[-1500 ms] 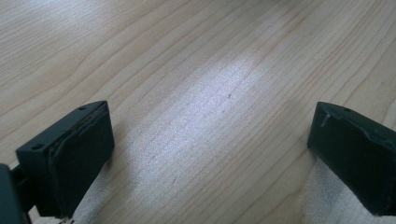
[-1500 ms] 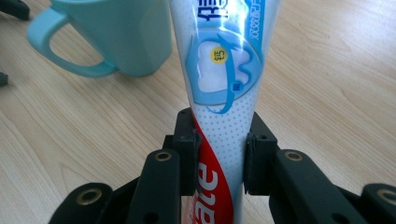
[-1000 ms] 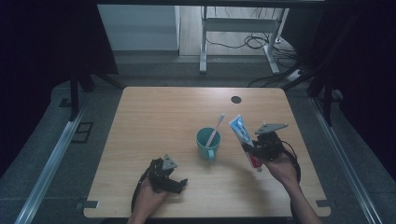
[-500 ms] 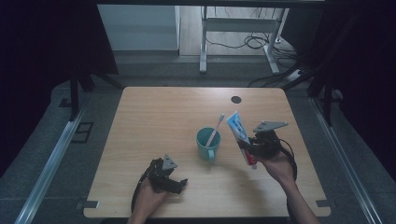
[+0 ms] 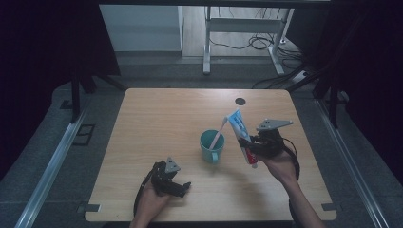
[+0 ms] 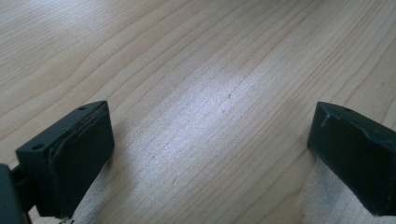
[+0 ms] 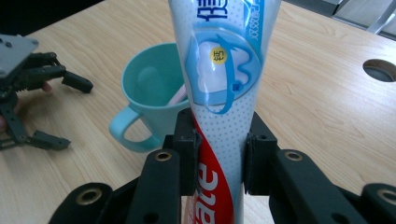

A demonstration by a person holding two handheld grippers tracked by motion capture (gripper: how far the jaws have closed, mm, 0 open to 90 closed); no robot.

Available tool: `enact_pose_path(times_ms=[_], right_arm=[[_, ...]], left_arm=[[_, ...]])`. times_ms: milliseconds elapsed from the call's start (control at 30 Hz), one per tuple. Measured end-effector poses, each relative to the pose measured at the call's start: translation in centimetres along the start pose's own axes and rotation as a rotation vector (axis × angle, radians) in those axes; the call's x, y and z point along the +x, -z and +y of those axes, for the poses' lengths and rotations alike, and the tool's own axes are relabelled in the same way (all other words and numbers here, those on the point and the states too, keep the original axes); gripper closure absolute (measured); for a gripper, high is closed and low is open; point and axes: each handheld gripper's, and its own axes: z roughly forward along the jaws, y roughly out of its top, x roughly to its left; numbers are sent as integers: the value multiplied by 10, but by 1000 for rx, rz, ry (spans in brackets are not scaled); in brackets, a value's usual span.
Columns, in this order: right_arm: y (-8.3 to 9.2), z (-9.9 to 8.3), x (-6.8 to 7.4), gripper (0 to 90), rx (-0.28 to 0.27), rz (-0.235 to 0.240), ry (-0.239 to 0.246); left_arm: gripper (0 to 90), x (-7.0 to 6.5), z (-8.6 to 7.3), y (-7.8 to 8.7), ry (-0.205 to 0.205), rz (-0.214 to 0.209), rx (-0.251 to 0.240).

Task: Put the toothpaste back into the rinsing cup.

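High view: pale wooden table [image 5: 157, 123], dark surroundings.

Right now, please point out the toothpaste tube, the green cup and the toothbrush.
toothpaste tube [image 7: 224, 70], right gripper view, on the printed front above the jaws.
green cup [image 5: 209, 151], high view, on the outer wall.
toothbrush [image 5: 218, 133], high view, on the handle above the rim.

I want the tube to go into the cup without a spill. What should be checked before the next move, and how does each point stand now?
1. Right gripper clamped on toothpaste tube: ok.
2. Tube clear of the table: ok.
3. Cup upright: ok.
4. Room in the cup beside the toothbrush: cannot tell.
5. Left gripper open, away from the cup: ok.
6. Tube's cap closed: cannot tell.
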Motion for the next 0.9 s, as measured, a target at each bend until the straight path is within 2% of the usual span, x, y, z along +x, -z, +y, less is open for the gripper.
enact_pose_path(times_ms=[133,900], right_arm=[[0,4,2,708,-11,17,-9],[-6,31,10,708,-64,46,0]], left_arm=[[6,0,0,0,0,0,0],[6,0,0,0,0,0,0]])
